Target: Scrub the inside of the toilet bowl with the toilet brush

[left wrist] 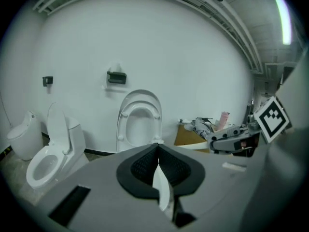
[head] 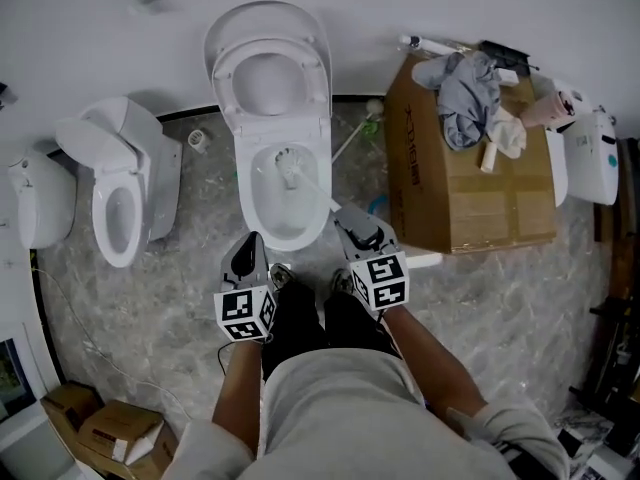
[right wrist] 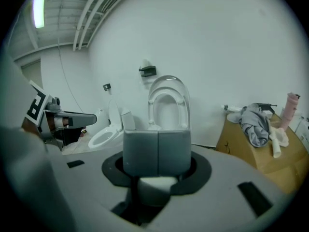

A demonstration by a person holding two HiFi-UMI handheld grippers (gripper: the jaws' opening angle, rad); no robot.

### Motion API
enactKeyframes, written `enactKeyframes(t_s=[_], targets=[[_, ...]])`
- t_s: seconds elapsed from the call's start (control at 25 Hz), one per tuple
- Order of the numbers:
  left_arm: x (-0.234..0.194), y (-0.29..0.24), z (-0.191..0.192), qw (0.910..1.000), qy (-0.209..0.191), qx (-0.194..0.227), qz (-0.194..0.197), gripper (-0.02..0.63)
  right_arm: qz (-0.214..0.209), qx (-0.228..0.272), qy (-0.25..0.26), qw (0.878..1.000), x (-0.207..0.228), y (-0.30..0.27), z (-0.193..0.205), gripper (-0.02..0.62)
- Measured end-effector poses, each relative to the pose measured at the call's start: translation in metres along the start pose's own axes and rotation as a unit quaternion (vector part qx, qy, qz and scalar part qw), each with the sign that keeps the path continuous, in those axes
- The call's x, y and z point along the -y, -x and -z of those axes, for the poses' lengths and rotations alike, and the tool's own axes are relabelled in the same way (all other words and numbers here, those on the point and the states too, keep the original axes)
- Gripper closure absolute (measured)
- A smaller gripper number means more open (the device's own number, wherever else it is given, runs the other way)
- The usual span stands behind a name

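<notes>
Right now your left gripper (left wrist: 158, 154) and right gripper (right wrist: 158, 150) are both clamped shut and empty, brush (head: 289, 165) resting in the toilet (head: 246, 193).

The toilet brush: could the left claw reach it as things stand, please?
Probably yes: nothing lies between the left claw and the toilet brush in the open bowl, though the right claw grips its handle.

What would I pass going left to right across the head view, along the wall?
Rounded white fixture → toilet with raised lid → central toilet, the toilet brush in its bowl → cardboard box → white appliance.
</notes>
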State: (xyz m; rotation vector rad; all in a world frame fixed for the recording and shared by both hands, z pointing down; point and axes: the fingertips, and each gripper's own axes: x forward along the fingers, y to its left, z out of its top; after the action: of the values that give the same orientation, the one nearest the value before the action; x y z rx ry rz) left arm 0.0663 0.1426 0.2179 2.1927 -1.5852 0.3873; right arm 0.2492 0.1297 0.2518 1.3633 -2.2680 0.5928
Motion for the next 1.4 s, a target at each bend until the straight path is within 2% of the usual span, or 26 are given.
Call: enactKeyframes(t_s=[0.36, 0.68, 0.96, 1.4], targets=[[0.068, 0.055, -0.059, 0.9964, -0.037, 0.076, -0.005, 0.597, -0.024, 0.092, 0.022, 0.995, -0.003, 0.092, -0.05, 0.448], [0.097, 0.082, -0.091, 0.991, -0.051, 0.123, -0.003, 0.597, -0.024, 0.14, 0.042, 0.989, -0.007, 0.145, -0.076, 0.448], [0.1, 0.093, -0.095, 0.99, -0.053, 0.131, -0.009, 0.597, -0.017, 0.169, 0.048, 0.984, -0.008, 0.161, -0.088, 0.448], [0.109, 0.097, -0.095, 0.989, -0.056, 0.137, -0.007, 0.597, -0.019, 0.18, 0.052, 0.982, -0.011, 0.166, -0.088, 0.448]])
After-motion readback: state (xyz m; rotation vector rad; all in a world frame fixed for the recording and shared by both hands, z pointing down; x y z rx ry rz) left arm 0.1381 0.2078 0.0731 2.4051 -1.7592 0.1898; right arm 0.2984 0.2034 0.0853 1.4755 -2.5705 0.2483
